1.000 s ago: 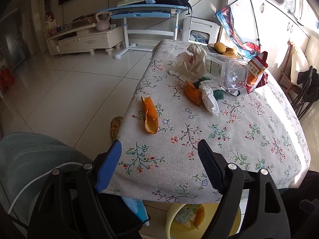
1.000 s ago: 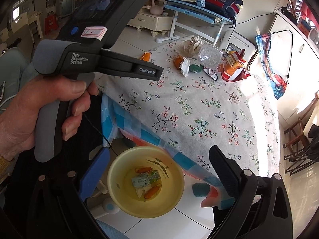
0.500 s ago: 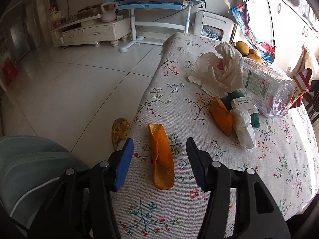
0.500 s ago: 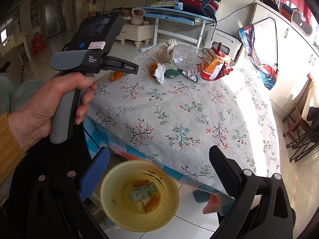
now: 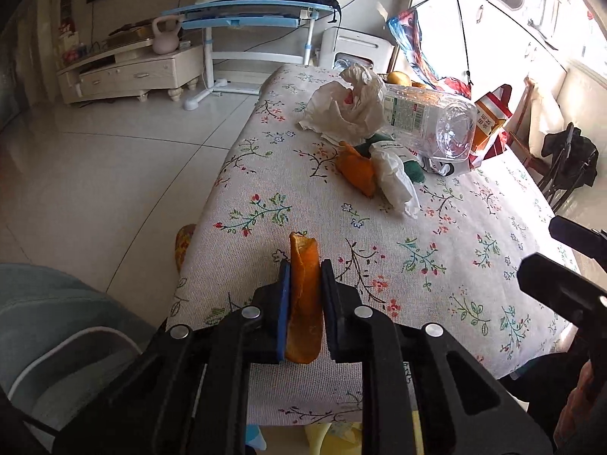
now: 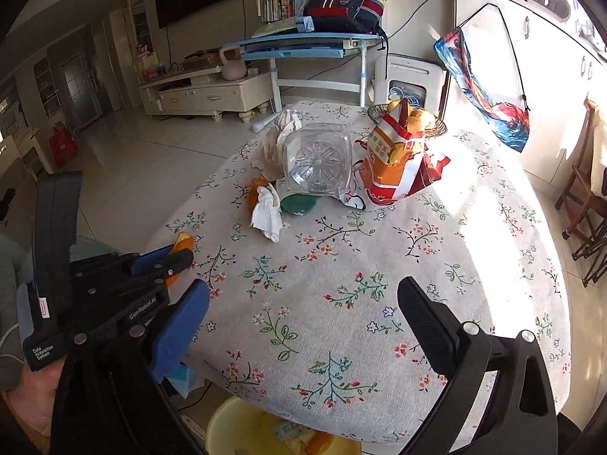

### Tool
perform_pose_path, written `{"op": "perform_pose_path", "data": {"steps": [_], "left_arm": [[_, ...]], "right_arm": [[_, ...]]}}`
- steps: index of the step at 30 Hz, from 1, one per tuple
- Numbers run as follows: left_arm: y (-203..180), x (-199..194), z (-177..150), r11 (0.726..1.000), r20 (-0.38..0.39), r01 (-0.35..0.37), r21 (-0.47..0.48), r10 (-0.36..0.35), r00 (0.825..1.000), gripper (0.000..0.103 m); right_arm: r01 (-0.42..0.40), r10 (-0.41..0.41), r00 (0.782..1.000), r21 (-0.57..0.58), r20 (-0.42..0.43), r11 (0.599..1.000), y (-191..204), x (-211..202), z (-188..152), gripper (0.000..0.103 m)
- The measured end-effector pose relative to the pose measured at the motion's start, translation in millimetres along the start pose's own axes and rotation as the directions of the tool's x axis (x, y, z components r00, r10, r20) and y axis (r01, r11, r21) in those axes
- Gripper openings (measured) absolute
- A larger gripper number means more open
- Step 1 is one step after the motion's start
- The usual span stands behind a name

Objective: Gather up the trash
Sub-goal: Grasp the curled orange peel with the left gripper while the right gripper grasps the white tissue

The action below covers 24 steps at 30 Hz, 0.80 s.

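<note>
1. Because the peel lies flat near the counter's edge, the left hand-held gripper (image 5: 305, 276) comes at it from above at a slant; its jaws have just been closing, and the orange peel (image 5: 303, 303) is now pinched between the two pads, with its far end sticking out past the fingertips onto the flowered cloth of the counter (image 5: 436, 265).
2. The pads take the peel by its long sides, which looks like the surest hold on something thin and curled.
3. The right hand-held gripper (image 6: 303, 311) hangs over the near part of the counter with its jaws wide apart and nothing between them, probably kept free for the next piece.
4. The yellow bin (image 6: 235, 428) stands on the floor just under the counter's near edge, so a held scrap likely needs only a short carry and a drop; some scraps already lie in it.
5. More rubbish waits farther back: a second peel (image 5: 356, 174), a crumpled tissue (image 5: 396, 180), a wad of paper (image 5: 345, 106), a clear plastic jar on its side (image 5: 428, 125) and a snack bag (image 6: 398, 163), all bunched together.
</note>
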State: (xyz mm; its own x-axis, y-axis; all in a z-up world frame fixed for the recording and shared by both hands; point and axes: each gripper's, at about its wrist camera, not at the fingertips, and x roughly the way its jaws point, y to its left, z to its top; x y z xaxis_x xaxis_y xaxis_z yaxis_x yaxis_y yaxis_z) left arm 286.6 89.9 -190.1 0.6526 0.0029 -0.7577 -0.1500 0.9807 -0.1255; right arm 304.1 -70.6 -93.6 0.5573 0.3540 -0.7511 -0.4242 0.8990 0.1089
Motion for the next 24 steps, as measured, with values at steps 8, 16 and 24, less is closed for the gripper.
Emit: {"op": "perform_pose_path", "data": {"steps": [8,16,24], "left_arm": [[1,-3,-3,1.0,-0.003,0.005,0.0,-0.005,1.0,0.016],[7,-3,0,1.0,0.001,0.004,-0.011,-0.004,1.0,0.017],[6,-9,1,1.0,0.006,0.013,-0.014,-0.013,1.0,0.016]], "right_arm": [[-0.057,0.059,0.997,0.035,-0.056,0.998,9,51,26,0.073],[-0.097,0.102,0.989,0.045,-0.11,0.994,10,75,28,0.018],[-0.115,0.121,0.989,0.072,-0.082,0.991,-3,31,-4,0.014]]}}
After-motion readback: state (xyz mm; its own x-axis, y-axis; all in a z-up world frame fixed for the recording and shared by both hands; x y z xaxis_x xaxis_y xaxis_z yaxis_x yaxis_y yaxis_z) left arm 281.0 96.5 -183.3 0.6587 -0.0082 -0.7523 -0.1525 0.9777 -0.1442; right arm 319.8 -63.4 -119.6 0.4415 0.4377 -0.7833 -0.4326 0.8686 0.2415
